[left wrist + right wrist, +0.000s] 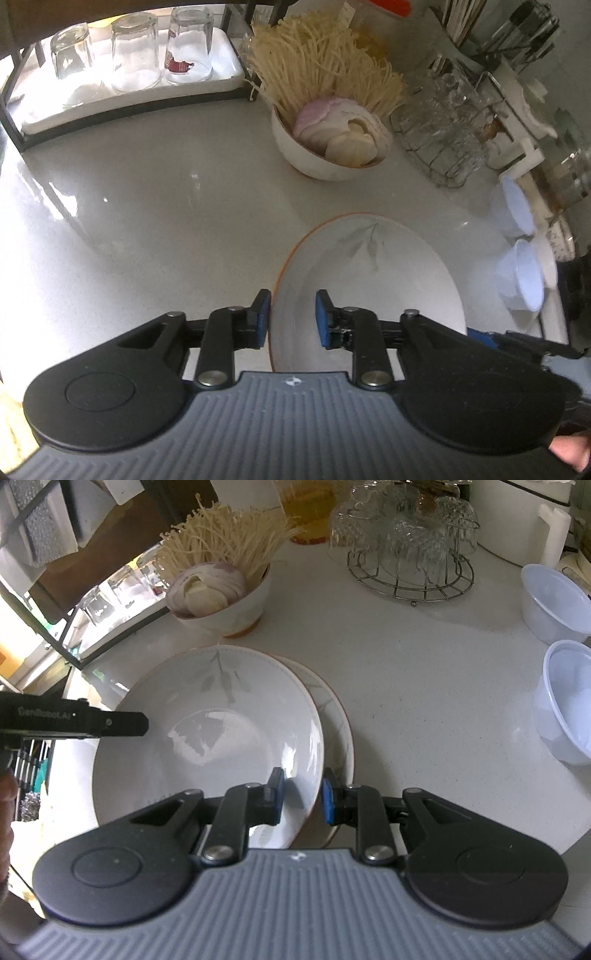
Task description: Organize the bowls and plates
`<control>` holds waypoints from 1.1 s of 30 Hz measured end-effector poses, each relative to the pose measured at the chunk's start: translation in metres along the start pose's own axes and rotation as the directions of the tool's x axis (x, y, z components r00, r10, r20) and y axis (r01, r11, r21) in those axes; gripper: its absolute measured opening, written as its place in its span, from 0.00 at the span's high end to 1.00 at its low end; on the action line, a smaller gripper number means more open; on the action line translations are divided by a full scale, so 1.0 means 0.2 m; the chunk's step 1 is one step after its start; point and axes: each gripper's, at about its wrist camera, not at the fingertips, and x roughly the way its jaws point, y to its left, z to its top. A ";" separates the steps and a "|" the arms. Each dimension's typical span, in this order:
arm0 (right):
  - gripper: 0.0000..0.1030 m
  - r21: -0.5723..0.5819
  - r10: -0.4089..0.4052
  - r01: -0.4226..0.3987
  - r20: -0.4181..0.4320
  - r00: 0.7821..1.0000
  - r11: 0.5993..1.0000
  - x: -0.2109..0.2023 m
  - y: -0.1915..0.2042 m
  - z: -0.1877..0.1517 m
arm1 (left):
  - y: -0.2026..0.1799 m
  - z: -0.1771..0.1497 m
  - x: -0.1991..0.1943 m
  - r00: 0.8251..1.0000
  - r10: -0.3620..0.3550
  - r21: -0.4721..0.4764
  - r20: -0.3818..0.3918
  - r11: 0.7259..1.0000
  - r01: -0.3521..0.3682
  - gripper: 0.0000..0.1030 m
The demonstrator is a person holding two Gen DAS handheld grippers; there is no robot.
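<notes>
Ceramic plate [365, 273]: glazed, stiff, likely slippery and breakable; on the counter [147, 221], in front of onion bowl [332, 147].
Left gripper [291, 317]: jaws part-open astride plate's near rim, not clamped.
Right gripper [303, 797]: jaws part-open straddling upper plate [207, 738] rim; second plate [332, 709] beneath.
Grip: rim edge, likely best.

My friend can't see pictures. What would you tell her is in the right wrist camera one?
The right gripper has its jaws open around the near rim of a white leaf-patterned bowl, which sits on a matching plate on a white counter. Behind stand a bowl of sliced onion and enoki mushrooms, a wire rack of glass cups, and two plastic bowls at right.
</notes>
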 end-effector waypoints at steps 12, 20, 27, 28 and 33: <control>0.75 -0.018 -0.004 0.005 0.062 0.998 1.000 -0.13 -0.09 0.04 | -0.11 0.03 -0.24 0.993 0.021 -0.021 0.116 1.000 -0.019 0.48; 0.75 -0.075 0.045 -0.034 0.153 0.987 0.997 -0.30 -0.15 0.08 | -0.36 0.01 -0.40 0.981 0.004 -0.009 0.196 1.000 -0.002 0.48; 0.75 -0.103 0.094 -0.071 0.244 0.965 0.992 -0.54 -0.23 0.14 | -0.59 -0.05 -0.55 0.963 0.006 -0.004 0.271 1.000 -0.005 0.48; 0.75 -0.109 0.097 -0.071 0.258 0.961 0.992 -0.58 -0.24 0.14 | -0.63 -0.06 -0.58 0.958 0.010 -0.008 0.286 1.000 -0.008 0.48; 0.75 -0.141 0.122 -0.081 0.315 0.941 0.987 -0.76 -0.32 0.14 | -0.77 -0.13 -0.69 0.942 0.000 -0.012 0.336 1.000 0.004 0.48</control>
